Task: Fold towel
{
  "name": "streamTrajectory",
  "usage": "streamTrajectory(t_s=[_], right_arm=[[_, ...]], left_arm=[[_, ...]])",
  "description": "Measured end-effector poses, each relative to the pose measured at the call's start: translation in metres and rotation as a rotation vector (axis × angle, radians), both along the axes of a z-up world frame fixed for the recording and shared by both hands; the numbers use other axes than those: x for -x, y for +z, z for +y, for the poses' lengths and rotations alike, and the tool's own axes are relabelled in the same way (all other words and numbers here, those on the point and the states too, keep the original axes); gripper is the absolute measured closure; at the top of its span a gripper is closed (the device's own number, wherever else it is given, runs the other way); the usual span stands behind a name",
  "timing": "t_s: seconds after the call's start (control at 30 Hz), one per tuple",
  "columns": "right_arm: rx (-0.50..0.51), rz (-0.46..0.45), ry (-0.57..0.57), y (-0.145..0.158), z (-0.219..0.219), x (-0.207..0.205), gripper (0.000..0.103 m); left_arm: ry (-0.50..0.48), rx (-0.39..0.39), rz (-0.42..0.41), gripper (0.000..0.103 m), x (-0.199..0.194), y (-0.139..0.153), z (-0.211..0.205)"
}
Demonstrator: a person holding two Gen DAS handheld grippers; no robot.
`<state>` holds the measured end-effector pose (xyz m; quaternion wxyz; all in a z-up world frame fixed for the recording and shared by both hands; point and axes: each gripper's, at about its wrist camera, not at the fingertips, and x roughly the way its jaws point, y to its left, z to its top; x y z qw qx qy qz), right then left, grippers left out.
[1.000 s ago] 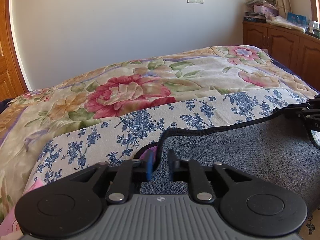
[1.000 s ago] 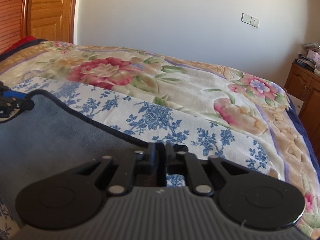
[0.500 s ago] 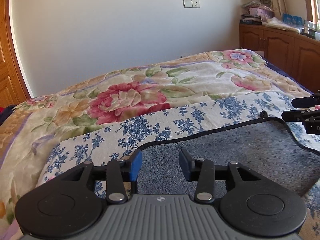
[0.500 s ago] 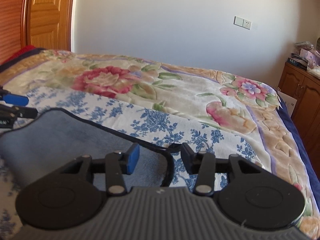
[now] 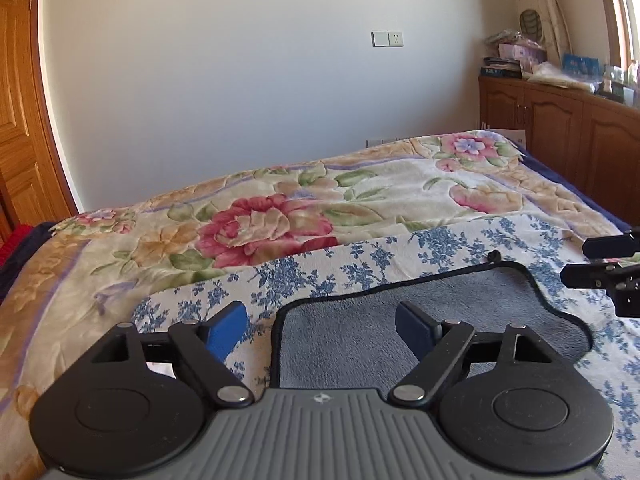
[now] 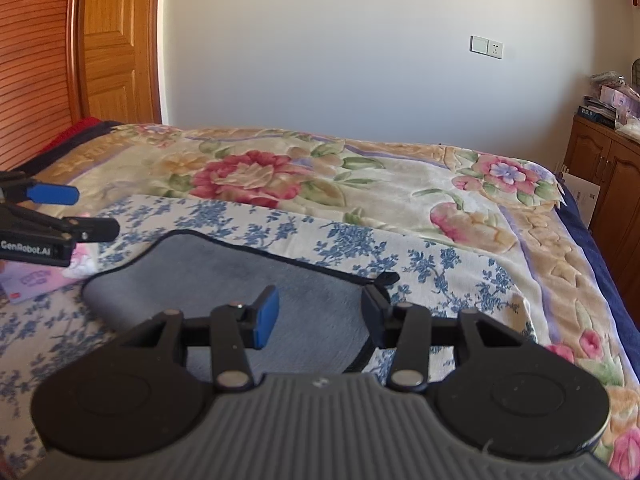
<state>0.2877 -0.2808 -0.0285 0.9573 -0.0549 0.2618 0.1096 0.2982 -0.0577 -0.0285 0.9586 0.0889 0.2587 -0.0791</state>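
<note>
A grey towel with a black border lies folded flat on the blue-flowered sheet; it also shows in the right wrist view. My left gripper is open and empty, hovering over the towel's left edge. My right gripper is open and empty, over the towel's right edge near its small black loop. The right gripper's fingers show at the right of the left wrist view. The left gripper's fingers show at the left of the right wrist view.
The bed carries a large flowered blanket behind the sheet. A wooden cabinet with clutter stands at the right wall. A wooden door is at the left. A pink card lies by the towel's left end.
Both grippers were shut on the towel's corners a second ago. They have opened, let the towel go, and pulled back and up; the towel now lies flat.
</note>
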Motion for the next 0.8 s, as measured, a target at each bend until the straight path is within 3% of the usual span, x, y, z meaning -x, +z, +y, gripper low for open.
streamTrajectory(t_s=[0.4, 0.67, 0.8], right_arm=[[-0.033, -0.027, -0.013, 0.022, 0.003, 0.039, 0.045], [-0.040, -0.055, -0.014, 0.044, 0.006, 0.064, 0.019], [-0.036, -0.080, -0.020, 0.056, 0.009, 0.080, 0.012]], left_arm=[[0.006, 0.012, -0.019, 0.008, 0.042, 0.025, 0.001], [-0.007, 0.004, -0.058, 0.003, 0.074, 0.057, -0.001], [-0.006, 0.013, -0.075, 0.001, 0.094, 0.072, 0.001]])
